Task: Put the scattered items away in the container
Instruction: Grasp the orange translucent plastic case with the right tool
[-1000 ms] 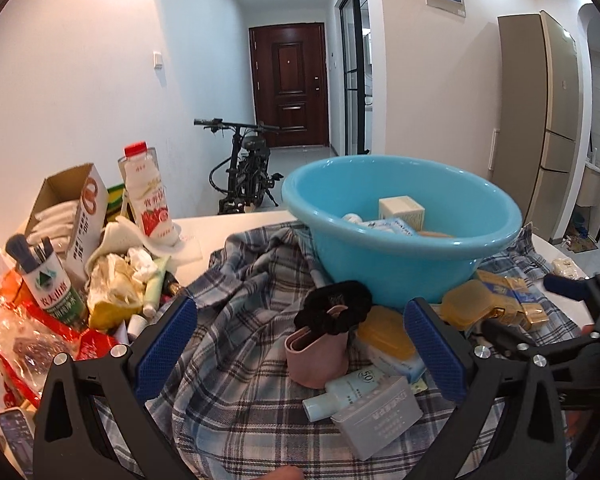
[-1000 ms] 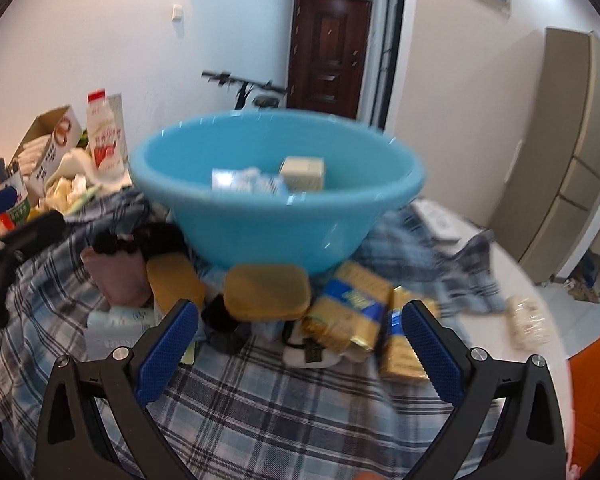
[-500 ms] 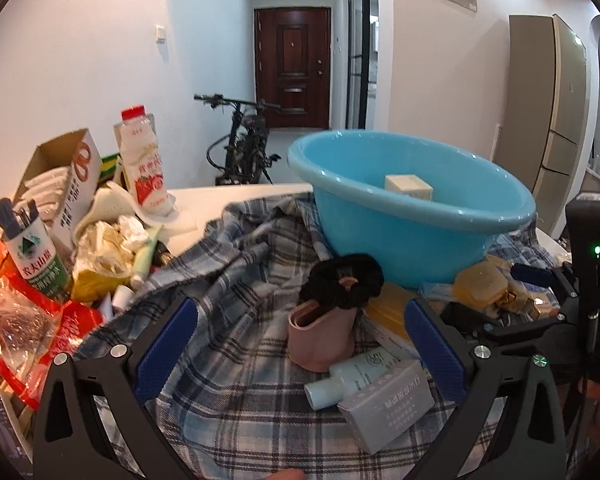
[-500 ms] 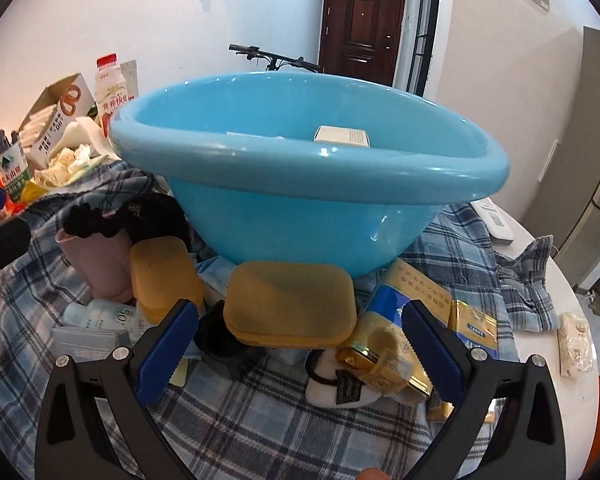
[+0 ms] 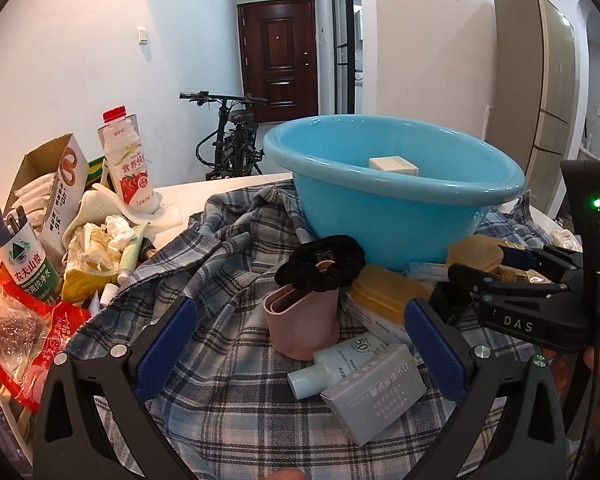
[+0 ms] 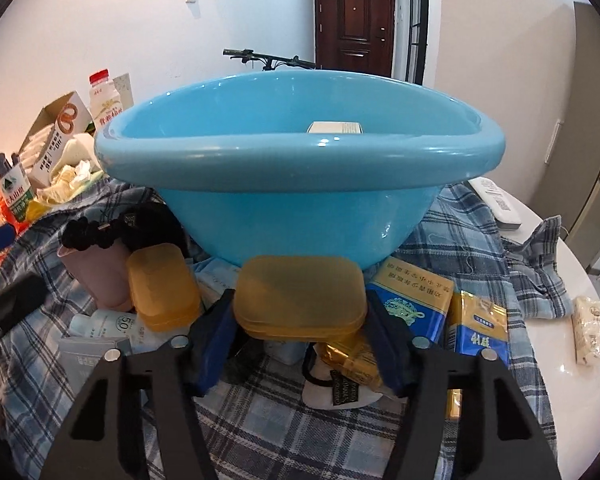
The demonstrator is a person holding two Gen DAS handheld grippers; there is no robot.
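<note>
A blue basin (image 5: 396, 204) stands on a plaid cloth (image 5: 228, 380) with a small beige box (image 5: 394, 165) inside; it also shows in the right wrist view (image 6: 300, 200). My right gripper (image 6: 300, 330) has closed in on a yellow soap case (image 6: 300, 298) in front of the basin, one pad against each end. My left gripper (image 5: 300, 348) is open and empty, hovering before a pink cup (image 5: 302, 322) with a black scrunchie (image 5: 320, 268), a white bottle (image 5: 340, 362) and a grey box (image 5: 374, 394).
A second yellow case (image 6: 162, 286), blue and gold packets (image 6: 416, 300) and a white remote (image 6: 496, 204) lie around the basin. At the left are a milk bottle (image 5: 130, 166), a cardboard box (image 5: 56, 184), a green bottle (image 5: 26, 256) and wrappers (image 5: 16, 320).
My right gripper has moved forward and down to the yellow soap case and narrowed its jaws onto it. My left gripper has dropped slightly and stays open.
</note>
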